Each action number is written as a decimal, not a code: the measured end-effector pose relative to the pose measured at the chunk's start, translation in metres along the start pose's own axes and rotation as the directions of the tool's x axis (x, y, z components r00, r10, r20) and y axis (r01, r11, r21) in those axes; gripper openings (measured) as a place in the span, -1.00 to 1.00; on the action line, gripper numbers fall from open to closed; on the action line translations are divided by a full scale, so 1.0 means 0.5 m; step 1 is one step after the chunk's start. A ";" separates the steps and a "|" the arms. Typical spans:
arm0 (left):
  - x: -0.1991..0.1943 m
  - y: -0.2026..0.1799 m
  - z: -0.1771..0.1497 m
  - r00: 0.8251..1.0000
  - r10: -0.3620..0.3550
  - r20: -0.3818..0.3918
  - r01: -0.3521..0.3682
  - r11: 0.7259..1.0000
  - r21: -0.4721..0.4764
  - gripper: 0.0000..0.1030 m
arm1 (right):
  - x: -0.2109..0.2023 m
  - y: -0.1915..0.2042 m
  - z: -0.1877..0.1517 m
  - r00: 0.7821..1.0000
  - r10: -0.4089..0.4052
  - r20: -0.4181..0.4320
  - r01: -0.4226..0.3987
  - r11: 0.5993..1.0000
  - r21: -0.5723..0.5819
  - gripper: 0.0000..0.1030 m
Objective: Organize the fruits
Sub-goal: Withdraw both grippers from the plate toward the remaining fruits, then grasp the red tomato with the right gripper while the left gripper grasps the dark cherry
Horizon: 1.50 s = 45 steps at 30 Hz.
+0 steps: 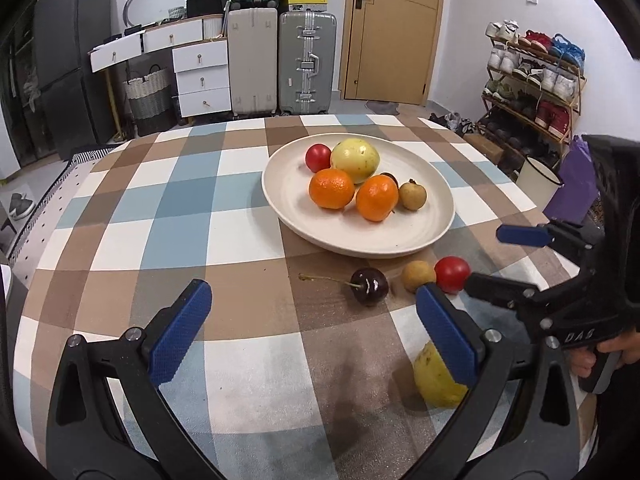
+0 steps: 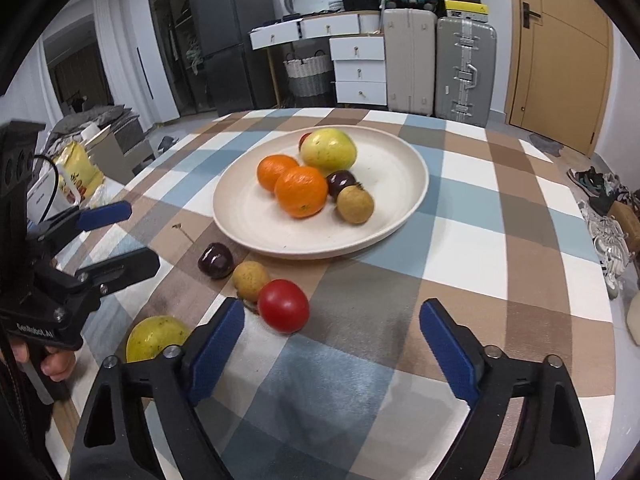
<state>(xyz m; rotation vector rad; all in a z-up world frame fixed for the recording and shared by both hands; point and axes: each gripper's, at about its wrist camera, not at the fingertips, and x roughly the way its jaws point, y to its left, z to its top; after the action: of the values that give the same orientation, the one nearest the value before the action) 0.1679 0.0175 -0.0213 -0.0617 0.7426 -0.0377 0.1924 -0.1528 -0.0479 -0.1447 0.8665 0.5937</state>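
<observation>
Blue pads first: my left gripper is spread wide with nothing between the fingers, just hovering over the checkered tablecloth. Tucked right behind its right-hand pad is a yellow fruit on the cloth, partly hidden, and I can't tell whether the pad actually touches it.

My right gripper is also apart and empty-handed, no fruit between the pads. Just ahead of its left pad sits a red tomato, close but still outside the gap. Touching the tomato on the far side is a small tan longan, and just past that a dark cherry with a long stem trailing away to the left. So the loose ones make a little diagonal row running from the right gripper toward the plate.

Beyond that row is the cream plate, near the middle of the table. On it: two oranges side by side, a big yellow-green fruit behind them, a red tomato on the plate at the back, a second dark cherry wedged in the pile and another longan on the plate at the right edge of the pile.

From each camera I can see the other gripper off to the side, with a hand round its grip.
</observation>
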 end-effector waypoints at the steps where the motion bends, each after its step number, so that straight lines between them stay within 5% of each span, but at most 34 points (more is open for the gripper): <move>1: 0.003 0.001 -0.001 1.000 0.003 -0.002 -0.003 1.000 -0.002 0.97 | 0.005 0.005 -0.001 1.000 0.000 -0.009 0.000 1.000 -0.009 0.70; 10: 0.034 0.005 -0.002 0.999 0.005 -0.044 -0.005 1.000 -0.010 0.97 | 0.030 0.034 0.000 0.998 0.024 -0.054 -0.027 0.998 -0.057 0.41; 24: 0.058 0.004 0.000 0.997 -0.018 -0.079 0.016 1.000 -0.024 0.97 | 0.038 0.044 0.002 0.996 0.062 -0.071 -0.068 0.994 -0.089 -0.41; 41: 0.100 -0.010 0.026 0.995 -0.013 -0.100 0.012 1.000 -0.005 0.84 | -0.008 0.025 0.009 0.999 0.040 0.034 -0.038 0.998 -0.052 -0.42; 45: 0.113 -0.021 0.028 0.992 -0.033 -0.120 0.036 0.999 0.018 0.66 | -0.021 0.014 0.011 0.997 0.036 0.064 -0.035 0.999 -0.027 -0.42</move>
<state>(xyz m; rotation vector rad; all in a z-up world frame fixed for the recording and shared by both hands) 0.2187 0.0045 -0.0483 -0.0533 0.8614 -0.0826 0.1869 -0.1495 -0.0355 -0.1336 0.8007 0.6399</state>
